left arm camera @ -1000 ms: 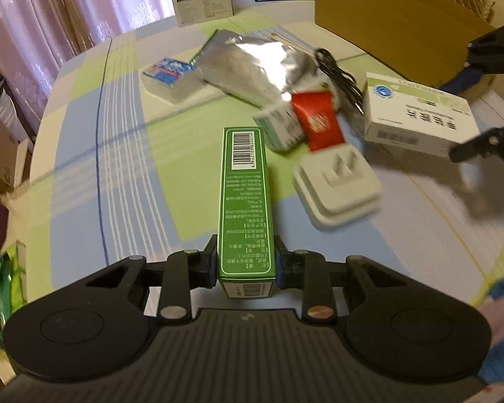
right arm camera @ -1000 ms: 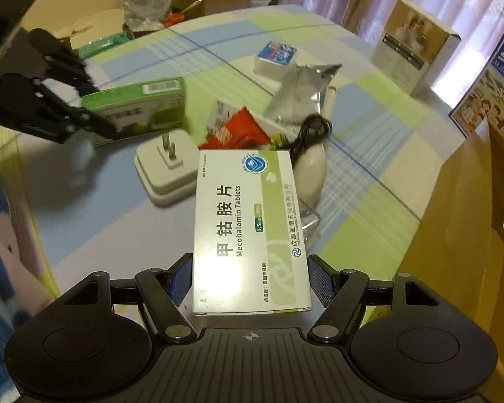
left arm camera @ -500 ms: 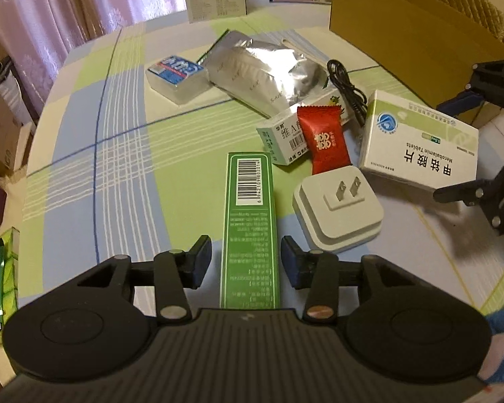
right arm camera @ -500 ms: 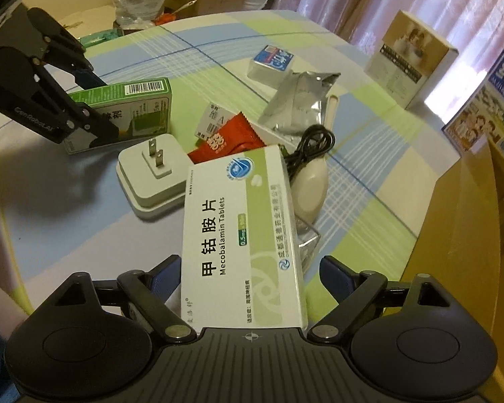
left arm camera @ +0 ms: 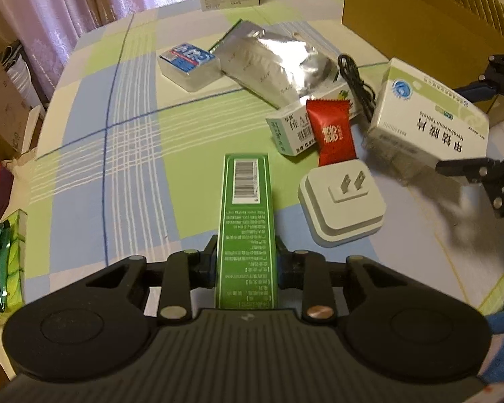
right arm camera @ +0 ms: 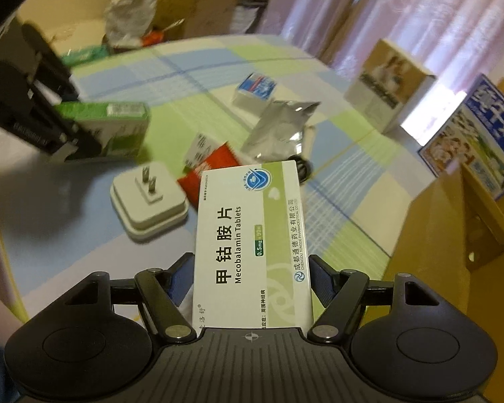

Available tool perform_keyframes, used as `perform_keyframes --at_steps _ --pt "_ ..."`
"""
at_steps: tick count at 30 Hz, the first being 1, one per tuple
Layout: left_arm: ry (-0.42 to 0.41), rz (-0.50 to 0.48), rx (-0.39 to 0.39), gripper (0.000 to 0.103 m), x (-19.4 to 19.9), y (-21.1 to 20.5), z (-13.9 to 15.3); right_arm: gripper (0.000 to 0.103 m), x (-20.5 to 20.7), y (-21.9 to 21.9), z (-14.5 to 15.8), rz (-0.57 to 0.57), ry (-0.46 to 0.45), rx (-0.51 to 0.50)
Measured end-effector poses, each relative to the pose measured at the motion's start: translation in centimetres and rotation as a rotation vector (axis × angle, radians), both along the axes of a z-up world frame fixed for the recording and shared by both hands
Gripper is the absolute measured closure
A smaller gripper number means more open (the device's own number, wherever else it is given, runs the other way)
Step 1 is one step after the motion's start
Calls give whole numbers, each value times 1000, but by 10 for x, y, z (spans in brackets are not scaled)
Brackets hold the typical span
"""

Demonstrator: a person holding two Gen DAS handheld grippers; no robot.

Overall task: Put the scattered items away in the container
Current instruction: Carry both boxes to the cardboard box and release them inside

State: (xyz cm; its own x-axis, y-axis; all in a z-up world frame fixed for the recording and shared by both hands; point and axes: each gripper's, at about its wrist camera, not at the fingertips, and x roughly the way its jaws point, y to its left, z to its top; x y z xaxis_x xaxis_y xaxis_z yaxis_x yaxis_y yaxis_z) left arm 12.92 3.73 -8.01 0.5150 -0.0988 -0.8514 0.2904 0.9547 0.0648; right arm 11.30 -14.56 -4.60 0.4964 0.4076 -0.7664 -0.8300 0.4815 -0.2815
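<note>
My left gripper (left arm camera: 246, 262) is shut on a long green box (left arm camera: 247, 215) with a barcode, held over the checked tablecloth. It also shows in the right wrist view (right arm camera: 117, 124). My right gripper (right arm camera: 250, 273) is shut on a white and green tablet box (right arm camera: 252, 235), lifted off the table; that box shows at right in the left wrist view (left arm camera: 430, 124). The brown cardboard container (left arm camera: 430, 23) stands at the far right, and its wall is close on the right in the right wrist view (right arm camera: 453, 252).
On the table lie a white plug adapter (left arm camera: 342, 205), a red candy packet (left arm camera: 332, 131) on a small white box (left arm camera: 289, 131), a silver foil pouch (left arm camera: 272, 63), a black cable (left arm camera: 356, 80) and a blue-labelled pack (left arm camera: 188, 63). Printed boxes (right arm camera: 386, 84) stand at the far edge.
Both grippers opened around their boxes half a second ago and have closed again. The right gripper has lifted the tablet box and turned toward the container; the left holds the green box.
</note>
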Motion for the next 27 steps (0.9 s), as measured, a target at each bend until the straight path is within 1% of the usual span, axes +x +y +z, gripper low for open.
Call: perform_keyframes --at_steps 4,9,15,20,24,27 --pt "-23 -6 7 78 -8 -3 21 35 3 -17 27 -63 37 82" --pt "-57 -22 10 78 -17 -14 48 35 5 -43 61 -150 59 164" --pt "-94 -56 -4 78 -23 -41 82 35 7 -91 104 -250 54 245" --pt "-138 -114 -45 78 -15 -86 113 35 24 -140 133 -370 45 302" --pt "-178 -184 -105 78 1 -138 138 35 47 -179 153 -474 53 342" --pt "-202 -237 -149 78 15 -180 150 35 63 -203 159 -529 62 355"
